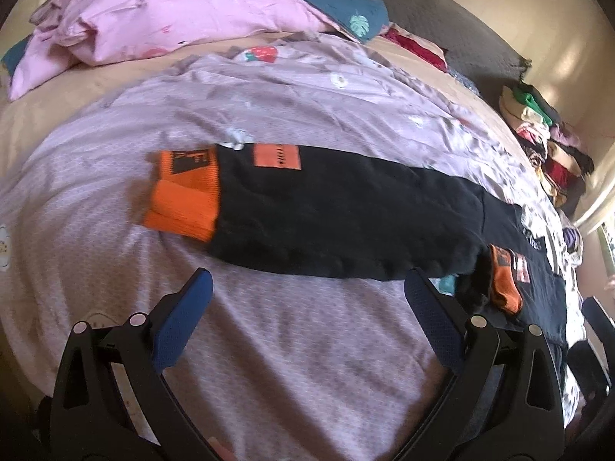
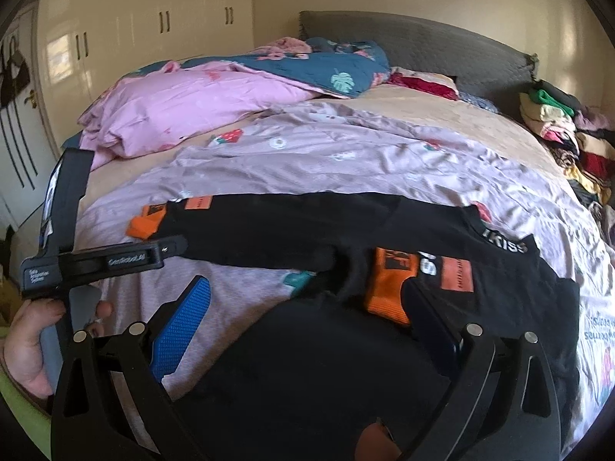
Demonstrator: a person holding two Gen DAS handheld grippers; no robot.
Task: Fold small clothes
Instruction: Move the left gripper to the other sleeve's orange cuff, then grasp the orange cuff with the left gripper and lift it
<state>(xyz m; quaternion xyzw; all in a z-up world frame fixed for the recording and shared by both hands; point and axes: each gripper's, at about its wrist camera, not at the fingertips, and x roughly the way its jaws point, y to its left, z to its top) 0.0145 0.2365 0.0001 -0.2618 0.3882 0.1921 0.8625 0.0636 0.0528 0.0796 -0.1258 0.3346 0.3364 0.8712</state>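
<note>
— On the bed (image 1: 57, 123), what lies there?
— A black top (image 1: 326, 211), soft knit, with ribbed orange cuffs (image 1: 184, 207), spread flat across the crinkled lilac sheet (image 1: 288, 115).
— And the grippers?
— Left gripper (image 1: 307, 292): blue dimpled pads (image 1: 180, 326) spread wide, just short of the sleeve, holding nothing. Right gripper (image 2: 307, 299): equally wide, empty, over the black cloth.

Sweatshirt (image 1: 326, 211) flat across the quilt (image 1: 269, 107), pillows (image 1: 153, 19) behind, clothes pile (image 1: 546, 142) right
</note>
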